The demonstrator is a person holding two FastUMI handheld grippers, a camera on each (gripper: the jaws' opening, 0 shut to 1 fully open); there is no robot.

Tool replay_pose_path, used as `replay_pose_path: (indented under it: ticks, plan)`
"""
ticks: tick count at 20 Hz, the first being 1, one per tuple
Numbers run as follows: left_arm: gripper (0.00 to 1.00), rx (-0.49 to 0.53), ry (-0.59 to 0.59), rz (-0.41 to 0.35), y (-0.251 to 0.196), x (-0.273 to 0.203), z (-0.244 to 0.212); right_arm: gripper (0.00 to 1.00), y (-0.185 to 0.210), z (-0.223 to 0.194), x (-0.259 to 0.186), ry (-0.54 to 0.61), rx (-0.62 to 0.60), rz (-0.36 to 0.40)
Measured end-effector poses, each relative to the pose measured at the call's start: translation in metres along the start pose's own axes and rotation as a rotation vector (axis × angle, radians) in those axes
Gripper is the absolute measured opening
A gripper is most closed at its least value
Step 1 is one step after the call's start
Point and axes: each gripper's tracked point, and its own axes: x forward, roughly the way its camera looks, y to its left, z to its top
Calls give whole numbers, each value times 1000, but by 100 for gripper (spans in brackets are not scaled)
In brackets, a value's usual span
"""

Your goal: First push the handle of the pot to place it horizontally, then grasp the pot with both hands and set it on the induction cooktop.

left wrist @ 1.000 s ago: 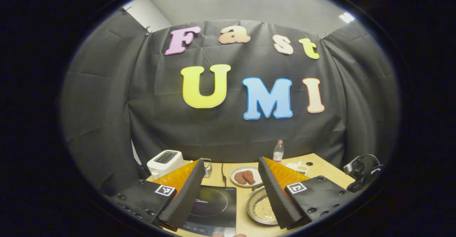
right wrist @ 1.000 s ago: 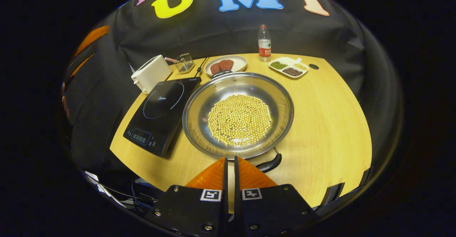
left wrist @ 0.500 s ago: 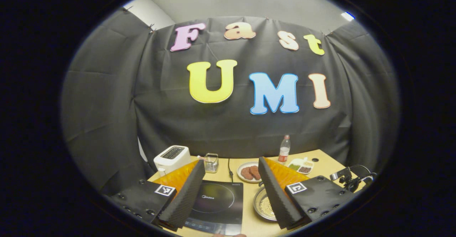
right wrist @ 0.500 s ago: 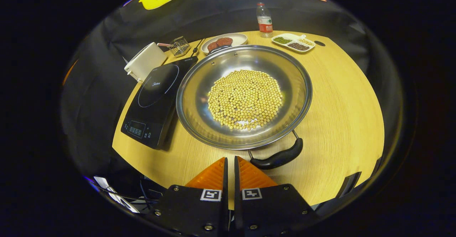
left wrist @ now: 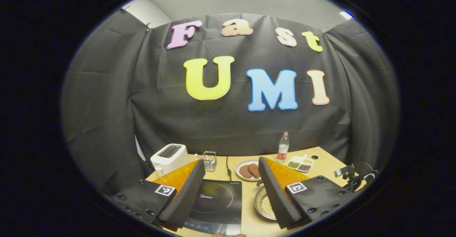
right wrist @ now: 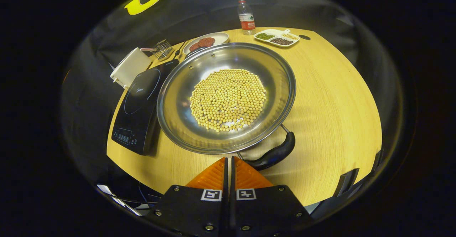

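On the counter (right wrist: pixel 331 98), just right of the induction cooktop (right wrist: pixel 137 108), sits the pot (right wrist: pixel 178 98), its bowl heaped with yellow beans (right wrist: pixel 228 99). The right gripper view looks down into it and shows the pot's black near handle (right wrist: pixel 272 155) angling off the rim toward the counter's near edge, just beyond the tips of the right tongs (right wrist: pixel 229 165), whose fingers are pressed together on nothing. The left gripper view sits low and level instead: the left tongs (left wrist: pixel 231 180) stand wide apart, framing the cooktop (left wrist: pixel 217 203), and the pot (left wrist: pixel 265 205) peeks out behind the right-hand finger. Far from the pot, along the counter's back edge, stand a white toaster (right wrist: pixel 130 67), a wire holder (right wrist: pixel 162 49), a plate of brown patties (right wrist: pixel 206 41), a bottle (right wrist: pixel 245 16) and a divided dish (right wrist: pixel 276 37). Right of the pot the counter lies bare to its edge; the pot's left rim overlaps the cooktop's side in the right gripper view.
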Motion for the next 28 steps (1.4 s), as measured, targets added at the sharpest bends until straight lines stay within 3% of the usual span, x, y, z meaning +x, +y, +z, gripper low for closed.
replay_pose_path:
  ticks: [5,28]
  plan:
    - [98,9,-6,-23,-15,7,4,1,-30,8,1,-6,17,-51]
    - [98,56,11,-74,-49,11,0,3,-124,56,11,-30,138,-133]
